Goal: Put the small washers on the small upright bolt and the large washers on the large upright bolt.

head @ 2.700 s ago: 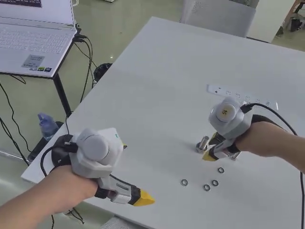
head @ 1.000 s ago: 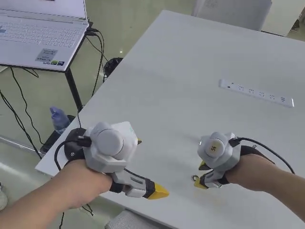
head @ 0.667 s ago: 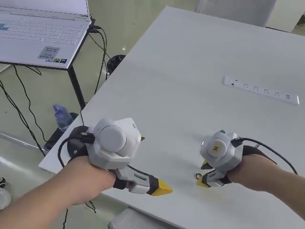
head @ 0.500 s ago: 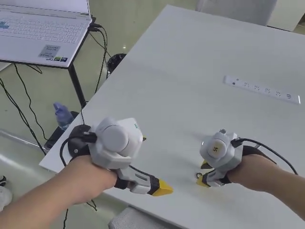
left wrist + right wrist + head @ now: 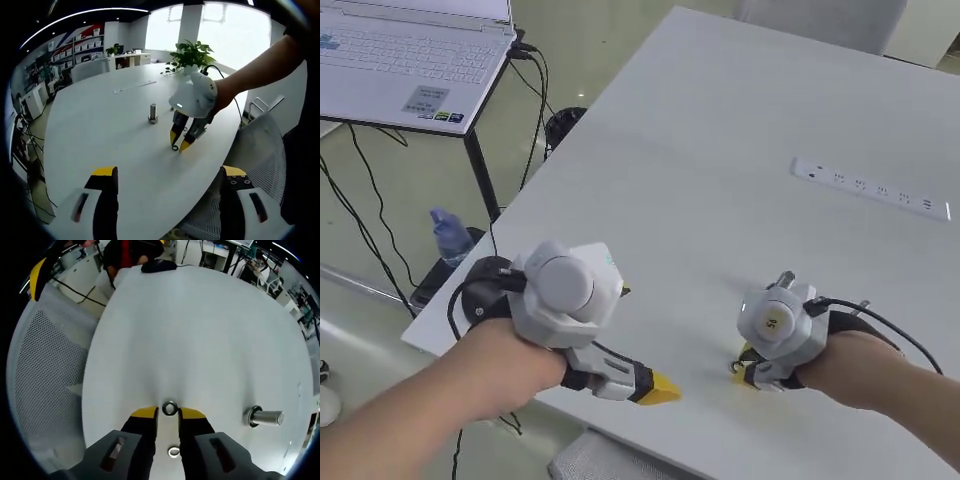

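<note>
My right gripper point(image 5: 169, 411) points down at the white table, its yellow tips on either side of a steel washer point(image 5: 170, 408) lying flat. The jaws stand narrowly apart, with a sliver of table showing beside the ring. A second, smaller-looking washer point(image 5: 173, 451) lies further back between the jaws. An upright bolt point(image 5: 262, 417) stands off to the right, also seen as the bolt point(image 5: 152, 113) and the bolt point(image 5: 784, 280) behind the right gripper point(image 5: 745, 367). My left gripper point(image 5: 169, 171) hovers wide open near the table's front edge, facing the right gripper point(image 5: 180, 142) and its washer point(image 5: 175, 147).
A white power strip point(image 5: 870, 190) lies further back on the table point(image 5: 680, 150). A laptop point(image 5: 410, 50) on a stand and a bottle point(image 5: 448, 235) are off the left edge. A mesh chair point(image 5: 50, 365) stands just past the near edge.
The right gripper has left the bolt and come down at a washer near the front edge, holding there for the last second. The left gripper has barely moved; the head camera shifted.
</note>
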The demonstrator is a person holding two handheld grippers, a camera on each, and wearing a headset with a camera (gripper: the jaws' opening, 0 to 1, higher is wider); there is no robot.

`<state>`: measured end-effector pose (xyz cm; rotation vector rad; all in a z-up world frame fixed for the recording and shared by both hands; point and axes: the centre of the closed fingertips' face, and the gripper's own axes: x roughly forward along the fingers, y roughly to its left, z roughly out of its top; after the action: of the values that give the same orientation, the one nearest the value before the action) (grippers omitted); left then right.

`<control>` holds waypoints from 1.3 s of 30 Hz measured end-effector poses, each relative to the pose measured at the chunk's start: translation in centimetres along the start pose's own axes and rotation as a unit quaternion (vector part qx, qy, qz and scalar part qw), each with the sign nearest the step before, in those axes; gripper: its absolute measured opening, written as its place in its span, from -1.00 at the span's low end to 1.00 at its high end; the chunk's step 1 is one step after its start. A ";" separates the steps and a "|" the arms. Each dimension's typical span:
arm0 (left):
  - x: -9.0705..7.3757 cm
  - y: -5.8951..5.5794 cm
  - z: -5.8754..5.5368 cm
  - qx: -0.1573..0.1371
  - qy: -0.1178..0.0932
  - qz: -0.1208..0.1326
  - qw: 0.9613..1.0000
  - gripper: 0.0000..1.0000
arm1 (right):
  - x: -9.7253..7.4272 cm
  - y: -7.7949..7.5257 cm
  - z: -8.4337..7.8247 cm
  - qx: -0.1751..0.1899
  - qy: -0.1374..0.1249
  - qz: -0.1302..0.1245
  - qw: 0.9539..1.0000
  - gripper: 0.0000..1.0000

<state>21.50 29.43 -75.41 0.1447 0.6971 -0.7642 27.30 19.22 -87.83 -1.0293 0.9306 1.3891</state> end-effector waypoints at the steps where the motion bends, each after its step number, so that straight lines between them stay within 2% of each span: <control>1: -0.1 0.0 0.0 -0.001 -0.001 0.000 1.000 0.66 | 0.0 0.0 0.0 -0.001 0.001 0.000 1.000 -0.69; 8: -0.2 -0.1 -0.1 0.001 0.001 -0.003 1.000 0.64 | 0.1 0.0 0.0 0.006 0.016 0.000 1.000 -0.70; 14: -0.3 -0.4 -0.5 0.004 0.006 -0.007 1.000 0.62 | 0.2 0.1 0.1 0.000 0.061 0.001 0.998 -0.70; 18: -0.4 -0.3 -0.7 0.007 0.008 -0.010 1.000 0.60 | 0.3 0.1 0.1 0.004 0.078 0.001 0.997 -0.70; 24: -0.8 0.1 -0.9 0.006 0.009 -0.008 1.000 0.57 | 0.2 0.1 0.0 0.001 0.083 -0.002 0.997 -0.72; 29: -0.9 0.0 -1.1 0.003 0.009 -0.005 1.000 0.55 | 0.2 0.1 0.1 0.002 0.085 -0.004 0.996 -0.74; 33: -1.1 -0.2 -1.2 0.006 0.011 -0.005 1.000 0.54 | 0.1 -0.1 0.1 0.031 0.061 0.000 0.998 -0.76; 36: -1.2 -0.2 -1.1 0.005 0.008 -0.005 1.000 0.54 | 0.0 -0.1 0.0 0.038 0.046 0.003 0.998 -0.77; 39: -1.3 -0.3 -1.1 0.005 0.011 -0.005 1.000 0.54 | 0.0 -0.2 -0.2 0.045 0.048 -0.002 0.998 -0.77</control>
<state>20.10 30.34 -75.41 0.1587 0.7164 -0.7759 27.55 19.02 -87.86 -1.0355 1.0525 1.2923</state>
